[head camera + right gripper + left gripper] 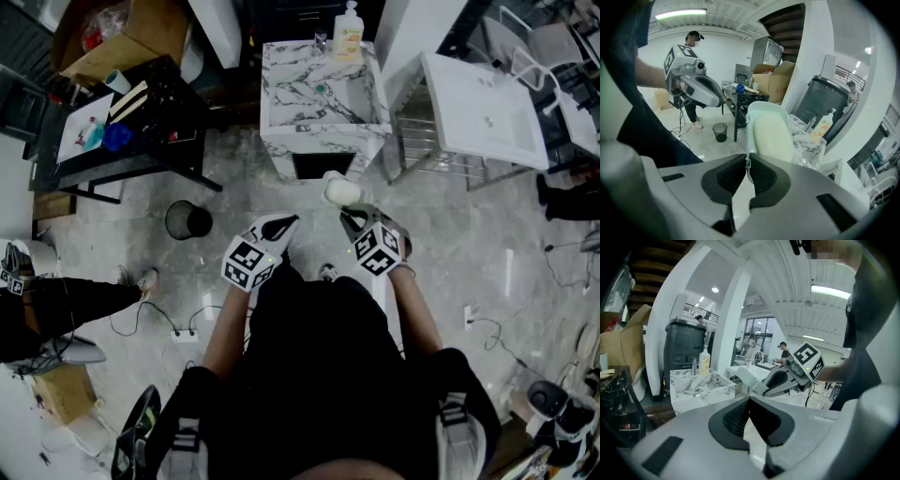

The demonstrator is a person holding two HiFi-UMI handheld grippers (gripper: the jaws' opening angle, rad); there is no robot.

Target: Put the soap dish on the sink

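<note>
**Soap dish in the air, in front of the sink**

I see the right gripper (748, 165) clenched on the thin edge of the white soap dish (761, 106). The dish stands almost upright above the jaws, and a cream bar of soap (772, 138) lies in it. In the head view, I find the dish over the floor, near the front of the marble sink (323, 94) but apart from it. A soap bottle (349, 33) stands at the sink's back edge. The left gripper (749, 401) is beside the right one, its jaws pressed together on nothing.
</note>
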